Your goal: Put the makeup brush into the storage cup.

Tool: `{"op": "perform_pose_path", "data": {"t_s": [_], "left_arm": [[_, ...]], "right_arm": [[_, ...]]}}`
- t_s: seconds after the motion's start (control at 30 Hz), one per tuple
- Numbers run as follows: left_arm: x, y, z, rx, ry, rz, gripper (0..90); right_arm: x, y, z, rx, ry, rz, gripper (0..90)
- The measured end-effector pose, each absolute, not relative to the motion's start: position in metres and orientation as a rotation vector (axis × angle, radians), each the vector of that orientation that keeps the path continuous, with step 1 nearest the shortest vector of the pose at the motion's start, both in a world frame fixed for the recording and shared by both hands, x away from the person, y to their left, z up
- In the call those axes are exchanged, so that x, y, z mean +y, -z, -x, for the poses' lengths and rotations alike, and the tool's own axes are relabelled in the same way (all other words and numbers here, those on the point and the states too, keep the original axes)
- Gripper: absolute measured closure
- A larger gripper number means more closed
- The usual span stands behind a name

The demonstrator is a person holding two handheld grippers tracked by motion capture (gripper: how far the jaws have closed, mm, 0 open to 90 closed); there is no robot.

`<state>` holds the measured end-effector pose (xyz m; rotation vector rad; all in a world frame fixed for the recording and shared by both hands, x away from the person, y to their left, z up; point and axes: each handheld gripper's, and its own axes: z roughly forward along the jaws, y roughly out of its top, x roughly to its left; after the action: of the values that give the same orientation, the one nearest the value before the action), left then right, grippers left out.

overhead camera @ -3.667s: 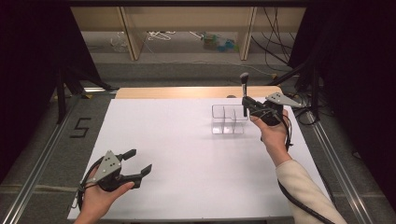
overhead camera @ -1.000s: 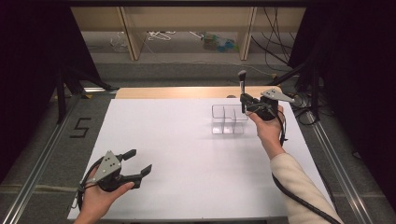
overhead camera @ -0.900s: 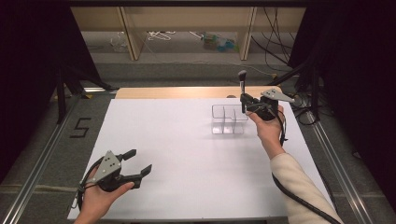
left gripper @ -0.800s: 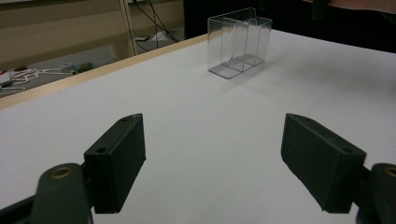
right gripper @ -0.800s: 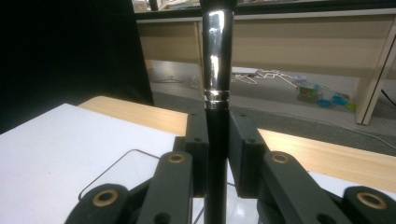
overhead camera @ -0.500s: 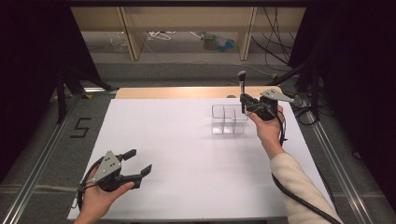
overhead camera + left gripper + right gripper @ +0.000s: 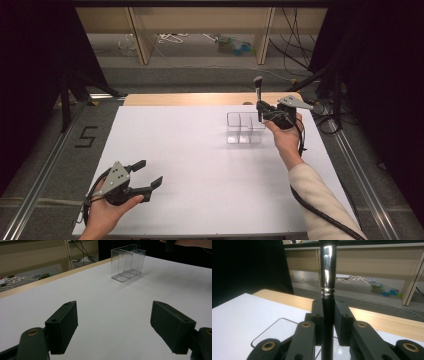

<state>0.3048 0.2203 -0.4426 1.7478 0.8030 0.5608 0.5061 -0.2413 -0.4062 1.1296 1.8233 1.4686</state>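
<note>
Here, largest thing first.
table (image 7: 200, 165): white top; it carries the clear organizer and has the left hand resting at its near corner.
clear organizer (image 7: 245, 127): an open-topped box with compartments, standing toward the far right; its rim sits just under and beside the right hand.
right hand-held gripper (image 7: 261, 106): jaws closed tight on the brush handle, as the right gripper view shows, with both pads pressed against the black shaft.
left hand-held gripper (image 7: 150, 174): jaws spread wide, nothing between them, pointing across the table at the organizer from well apart.
makeup brush (image 7: 258, 95): held above the organizer's far right end, near its back wall.
brush axis: long axis close to upright; bristle head up, handle end down toward the box.
doing the step well: likely a placement; keep the shaft upright, centre the lower end over one compartment, lower it clear of the dividers, and release only once it rests inside.
</note>
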Motion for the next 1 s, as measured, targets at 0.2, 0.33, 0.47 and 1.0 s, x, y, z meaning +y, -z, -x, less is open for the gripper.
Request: {"op": "perform_pose_path", "data": {"t_s": [0.2,0.33,0.47,1.0], "left_arm": [[0.2203,0.4427,-0.3049,0.804,-0.56,-1.746,21.8],[0.2201,0.4428,-0.3047,0.808,-0.557,-1.744,21.8],[0.2201,0.4428,-0.3047,0.807,-0.557,-1.745,21.9],[0.2208,0.4424,-0.3048,0.799,-0.562,-1.749,21.9]], "right_arm": [[-0.2405,0.4078,-0.5064,1.829,-1.457,-1.134,79.4],[-0.2406,0.4088,-0.5068,1.832,-1.454,-1.138,79.4],[-0.241,0.4095,-0.5072,1.829,-1.456,-1.136,79.4],[-0.242,0.4127,-0.5082,1.843,-1.453,-1.143,79.4]]}}
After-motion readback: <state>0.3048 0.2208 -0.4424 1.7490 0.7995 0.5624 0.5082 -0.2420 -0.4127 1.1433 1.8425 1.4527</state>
